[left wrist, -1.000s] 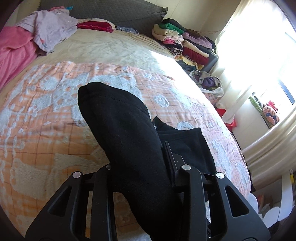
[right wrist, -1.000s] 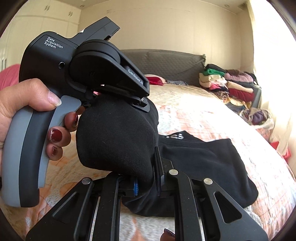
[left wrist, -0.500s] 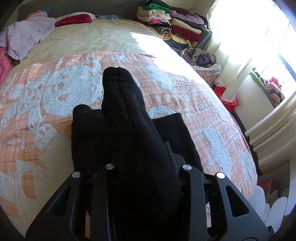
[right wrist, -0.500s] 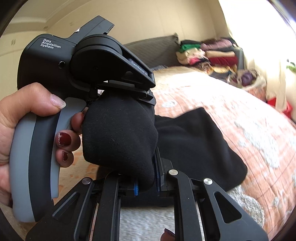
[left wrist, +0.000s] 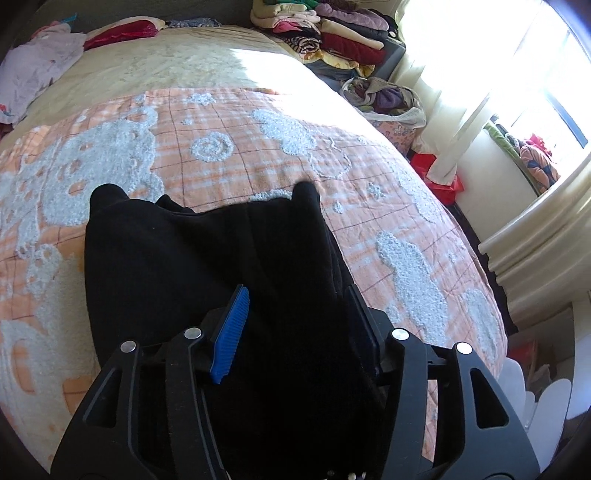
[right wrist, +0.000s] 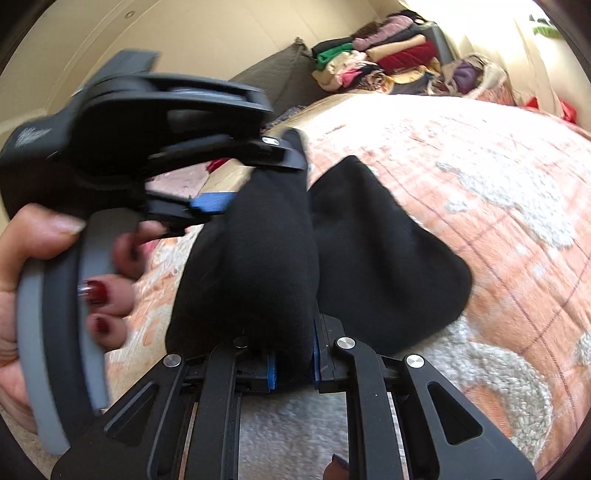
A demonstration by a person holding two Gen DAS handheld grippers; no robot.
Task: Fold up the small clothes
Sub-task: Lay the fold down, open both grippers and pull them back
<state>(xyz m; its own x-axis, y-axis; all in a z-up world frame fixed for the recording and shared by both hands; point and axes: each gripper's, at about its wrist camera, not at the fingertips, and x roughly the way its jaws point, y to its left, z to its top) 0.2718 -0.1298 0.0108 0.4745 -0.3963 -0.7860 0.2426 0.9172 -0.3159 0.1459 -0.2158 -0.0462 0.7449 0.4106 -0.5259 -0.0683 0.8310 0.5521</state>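
Black garment (left wrist: pixel 184 266): laid on the orange patterned bedspread (left wrist: pixel 229 147), one fold raised. Fold is clamped by the right gripper (right wrist: pixel 293 363); left gripper (left wrist: pixel 295 325) is spread, cloth loose between its fingers. Folded clothes stack (left wrist: pixel 332 33) beyond.

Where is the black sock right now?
In both views the black sock hangs between the two grippers, over black shorts on the orange blanket.

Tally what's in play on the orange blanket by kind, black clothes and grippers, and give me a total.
Black clothes: 2, the held black piece and the flat black garment
Grippers: 2, left gripper and right gripper
Total: 4
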